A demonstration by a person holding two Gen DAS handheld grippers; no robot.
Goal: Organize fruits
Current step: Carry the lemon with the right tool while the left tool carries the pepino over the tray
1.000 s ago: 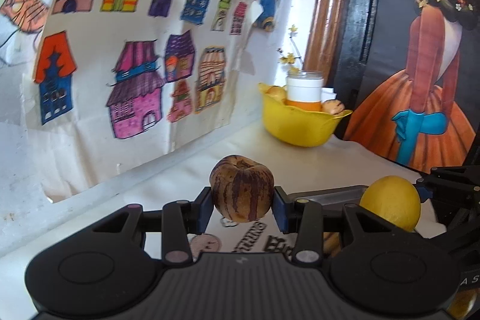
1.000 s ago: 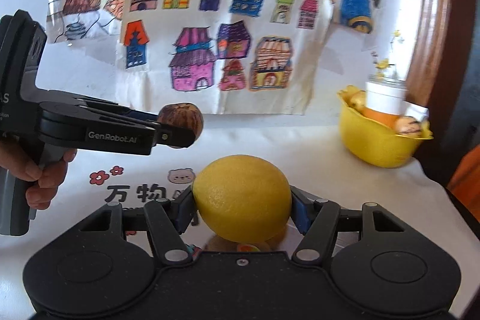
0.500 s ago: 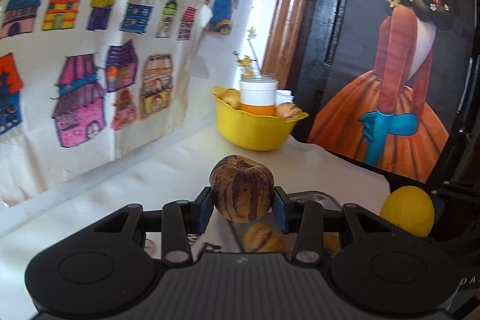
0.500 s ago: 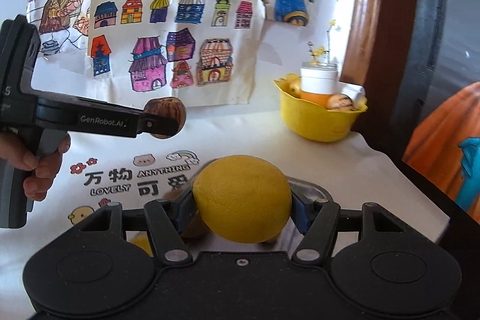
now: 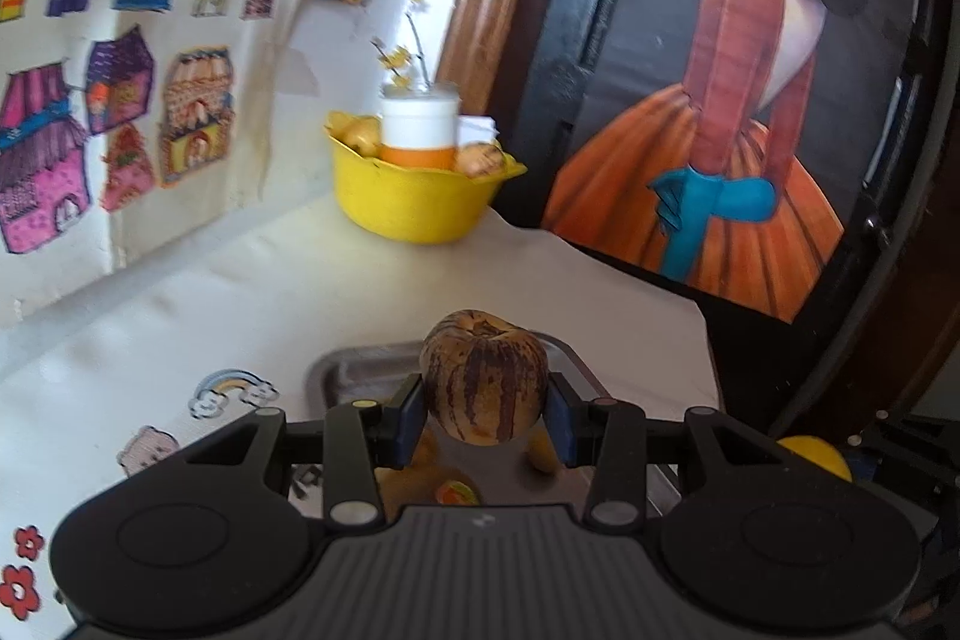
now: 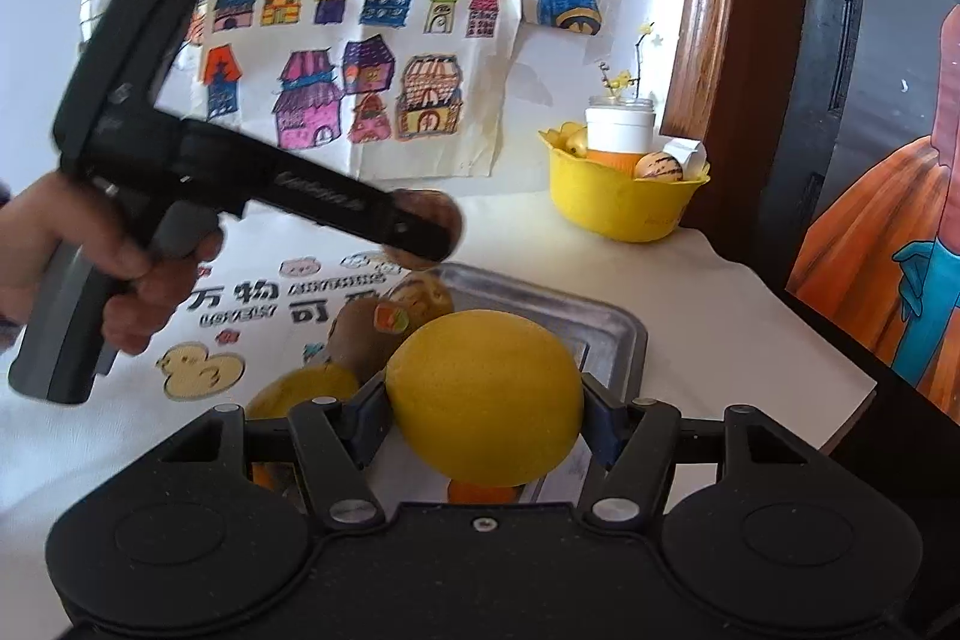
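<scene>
Your left claw: clamped on a striped brown fruit, held above the metal tray. Your right claw: clamped on a yellow lemon over the same tray (kiwis inside).

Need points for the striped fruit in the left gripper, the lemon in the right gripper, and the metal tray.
striped fruit point(image 5: 483, 388), left wrist view, middle of its front skin.
lemon point(image 6: 485, 396), right wrist view, middle of its rind.
metal tray point(image 6: 606, 325), right wrist view, bare far right rim.
</scene>
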